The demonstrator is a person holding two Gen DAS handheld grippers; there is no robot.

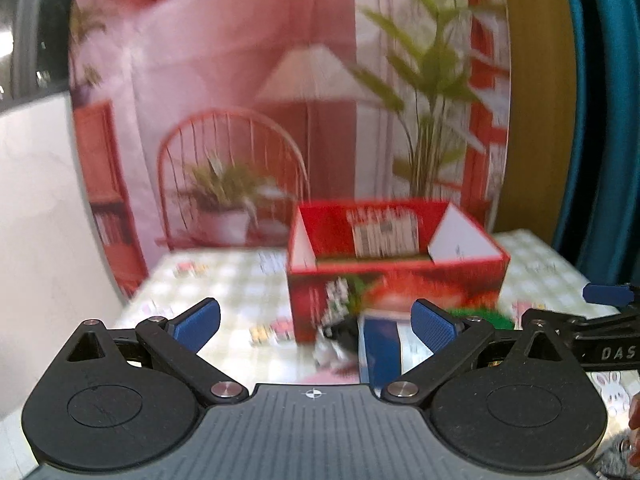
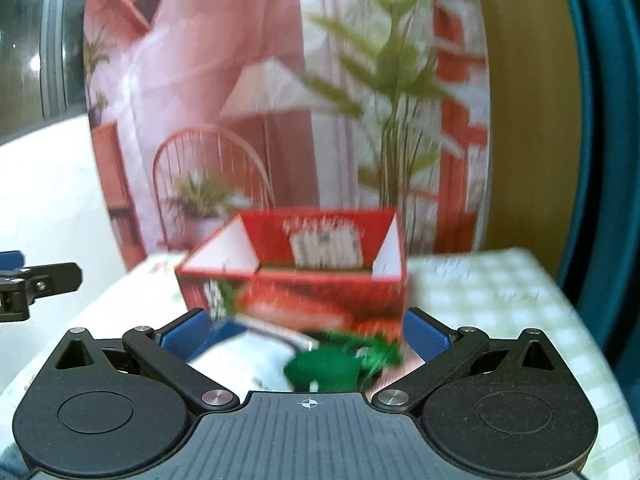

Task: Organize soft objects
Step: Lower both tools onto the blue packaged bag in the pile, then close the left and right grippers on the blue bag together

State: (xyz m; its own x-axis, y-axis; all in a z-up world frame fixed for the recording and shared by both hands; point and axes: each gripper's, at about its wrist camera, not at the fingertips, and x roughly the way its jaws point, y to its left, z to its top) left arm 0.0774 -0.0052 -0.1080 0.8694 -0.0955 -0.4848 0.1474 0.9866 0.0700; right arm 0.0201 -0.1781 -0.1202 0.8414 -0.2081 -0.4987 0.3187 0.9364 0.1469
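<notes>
An open red cardboard box [image 1: 396, 276] stands on the checkered tablecloth; it also shows in the right wrist view [image 2: 304, 300]. Soft things lie in front of it: a blue and white item [image 1: 380, 348] and a green fuzzy item [image 1: 488, 316]. In the right wrist view the green soft item [image 2: 340, 364] lies on a pale cloth [image 2: 248, 356] just ahead of the fingers. My left gripper [image 1: 316, 324] is open and empty, above the table before the box. My right gripper [image 2: 304, 336] is open and empty, over the green item. Both views are blurred.
A printed pink room backdrop [image 1: 280, 100] stands behind the table. A yellow and teal surface [image 1: 576, 120] rises at the right. The right gripper shows at the right edge of the left wrist view [image 1: 600, 320]. The tablecloth [image 2: 500, 292] extends right of the box.
</notes>
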